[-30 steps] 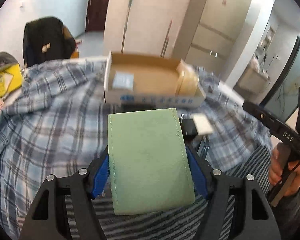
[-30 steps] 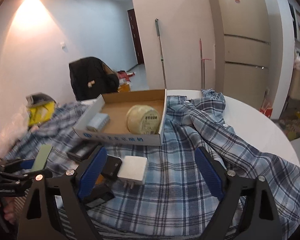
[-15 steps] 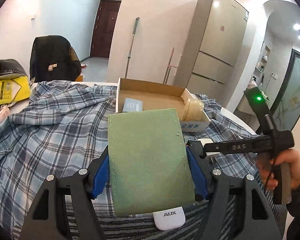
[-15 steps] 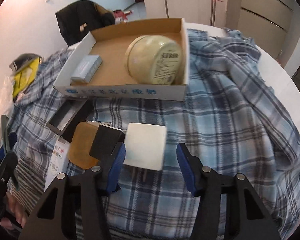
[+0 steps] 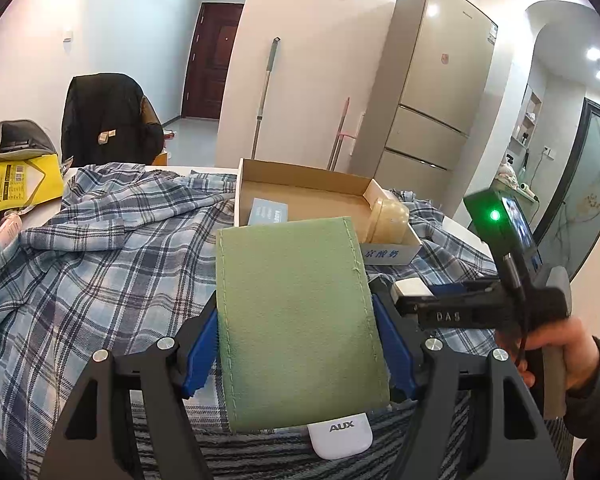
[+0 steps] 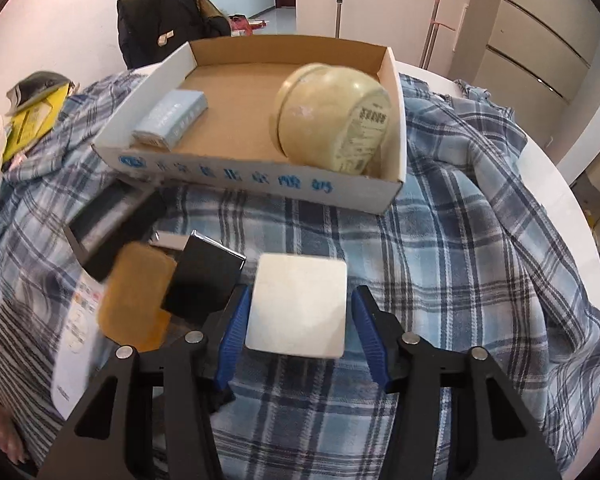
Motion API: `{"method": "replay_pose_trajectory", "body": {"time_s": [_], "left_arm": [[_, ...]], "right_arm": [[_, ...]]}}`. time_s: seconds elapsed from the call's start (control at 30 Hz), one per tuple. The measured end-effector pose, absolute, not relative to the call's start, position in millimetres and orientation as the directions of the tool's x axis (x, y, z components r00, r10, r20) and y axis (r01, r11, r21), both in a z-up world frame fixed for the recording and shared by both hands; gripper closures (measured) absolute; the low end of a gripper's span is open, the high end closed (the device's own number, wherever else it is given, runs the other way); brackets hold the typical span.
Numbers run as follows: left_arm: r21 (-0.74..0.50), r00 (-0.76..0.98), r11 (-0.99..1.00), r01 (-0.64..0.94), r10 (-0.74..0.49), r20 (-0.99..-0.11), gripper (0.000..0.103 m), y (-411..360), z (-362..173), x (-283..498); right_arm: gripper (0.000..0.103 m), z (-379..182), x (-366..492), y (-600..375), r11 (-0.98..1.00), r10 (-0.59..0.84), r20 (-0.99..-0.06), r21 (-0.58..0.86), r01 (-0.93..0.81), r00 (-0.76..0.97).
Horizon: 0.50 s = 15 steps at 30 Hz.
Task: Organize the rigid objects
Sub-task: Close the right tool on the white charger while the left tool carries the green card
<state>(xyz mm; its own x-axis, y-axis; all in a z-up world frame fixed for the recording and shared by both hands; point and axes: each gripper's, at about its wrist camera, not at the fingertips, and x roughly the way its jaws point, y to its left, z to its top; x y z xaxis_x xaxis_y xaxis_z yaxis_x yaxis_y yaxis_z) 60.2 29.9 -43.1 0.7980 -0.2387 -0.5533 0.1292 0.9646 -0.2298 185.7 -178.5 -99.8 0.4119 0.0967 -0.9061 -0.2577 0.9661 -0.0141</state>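
We had the left gripper (image 5: 300,344) clamped on the green pouch (image 5: 298,320), which filled the lower centre of its frame above the white AUX remote (image 5: 340,436). Our right gripper (image 6: 300,320) stood narrowly parted around the white square block (image 6: 298,306) on the plaid cloth (image 6: 460,260), its left pad touching, and beyond them, in the upper middle, the cardboard tray (image 6: 236,170) held the cream jar (image 6: 334,116) and a pale blue box (image 6: 172,118)

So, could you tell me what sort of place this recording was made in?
Most likely a home dining or kitchen area: a tall fridge stands against the wall, a mop leans nearby, and a jacket-draped chair sits at the table.
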Motion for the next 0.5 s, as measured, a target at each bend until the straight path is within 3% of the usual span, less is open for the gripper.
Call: {"method": "replay_pose_trajectory", "body": {"time_s": [0.07, 0.5], "left_arm": [[-0.228, 0.799, 0.965, 0.129, -0.237, -0.552, 0.030, 29.9, -43.0, 59.9], [-0.169, 0.821, 0.978, 0.120, -0.194, -0.537, 0.030, 27.1, -21.9, 53.3]], "right_arm": [[0.058, -102.7, 182.8, -180.7, 0.964, 0.102, -0.907, -0.011, -0.265, 0.408], [0.059, -72.2, 158.7, -202.7, 0.958, 0.140, -0.854, -0.011, -0.287, 0.500]]}}
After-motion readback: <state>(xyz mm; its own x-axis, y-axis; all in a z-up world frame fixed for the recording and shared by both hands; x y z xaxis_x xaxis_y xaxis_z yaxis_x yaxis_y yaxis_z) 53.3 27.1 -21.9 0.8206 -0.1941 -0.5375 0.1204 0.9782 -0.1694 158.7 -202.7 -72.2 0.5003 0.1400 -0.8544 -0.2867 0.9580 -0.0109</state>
